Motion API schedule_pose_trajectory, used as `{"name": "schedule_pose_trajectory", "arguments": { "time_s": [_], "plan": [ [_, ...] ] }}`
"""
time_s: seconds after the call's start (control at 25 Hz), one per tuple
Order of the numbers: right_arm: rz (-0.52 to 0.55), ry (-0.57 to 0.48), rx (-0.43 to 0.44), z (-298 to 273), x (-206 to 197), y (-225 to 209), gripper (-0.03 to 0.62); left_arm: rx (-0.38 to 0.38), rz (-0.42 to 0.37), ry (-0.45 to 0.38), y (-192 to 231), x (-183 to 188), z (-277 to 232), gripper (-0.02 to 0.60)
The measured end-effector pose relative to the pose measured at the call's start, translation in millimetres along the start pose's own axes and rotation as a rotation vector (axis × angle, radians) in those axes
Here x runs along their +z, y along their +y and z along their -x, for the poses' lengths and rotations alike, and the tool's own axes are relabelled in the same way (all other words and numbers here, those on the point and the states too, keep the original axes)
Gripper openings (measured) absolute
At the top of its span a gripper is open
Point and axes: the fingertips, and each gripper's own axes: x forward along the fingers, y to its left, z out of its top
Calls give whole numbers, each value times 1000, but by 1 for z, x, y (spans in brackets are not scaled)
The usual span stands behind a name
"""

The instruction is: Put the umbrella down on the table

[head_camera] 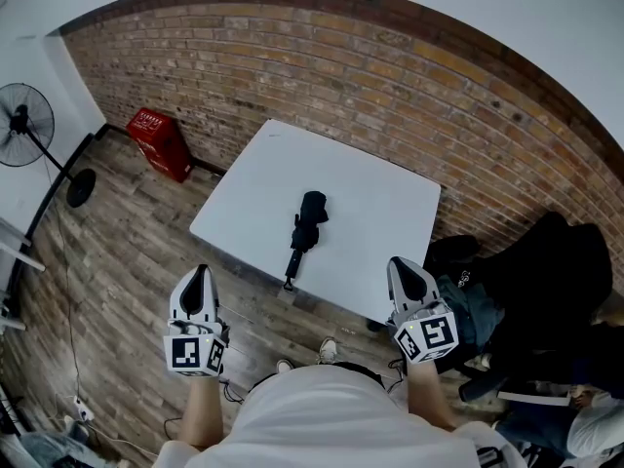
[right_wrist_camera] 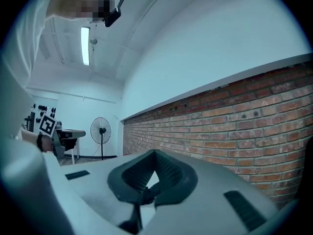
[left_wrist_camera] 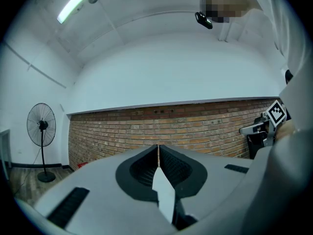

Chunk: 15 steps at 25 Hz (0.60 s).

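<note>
A folded black umbrella (head_camera: 306, 227) lies on the white table (head_camera: 380, 198), its handle end pointing toward the near edge. Both grippers hang short of that edge, close to my body and apart from the umbrella. My left gripper (head_camera: 199, 274) is shut, and in the left gripper view its jaws (left_wrist_camera: 158, 146) meet with nothing between them. My right gripper (head_camera: 401, 264) is shut too, its tips (right_wrist_camera: 155, 151) closed together and empty. Neither gripper view shows the umbrella.
A brick wall (head_camera: 390, 76) runs behind the table. A red crate (head_camera: 161, 142) stands at the wall on the left, with a standing fan (head_camera: 24, 125) further left. Dark bags and clothes (head_camera: 546, 281) are piled right of the table. The floor is wooden planks (head_camera: 127, 261).
</note>
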Motion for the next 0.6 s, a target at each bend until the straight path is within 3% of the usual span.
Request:
{"name": "schedule_pose_trajectory", "arguments": {
  "time_s": [0.6],
  "plan": [
    [9, 3, 25, -13, 1, 8, 18, 8, 5, 9, 6, -6, 1, 32]
  ]
}}
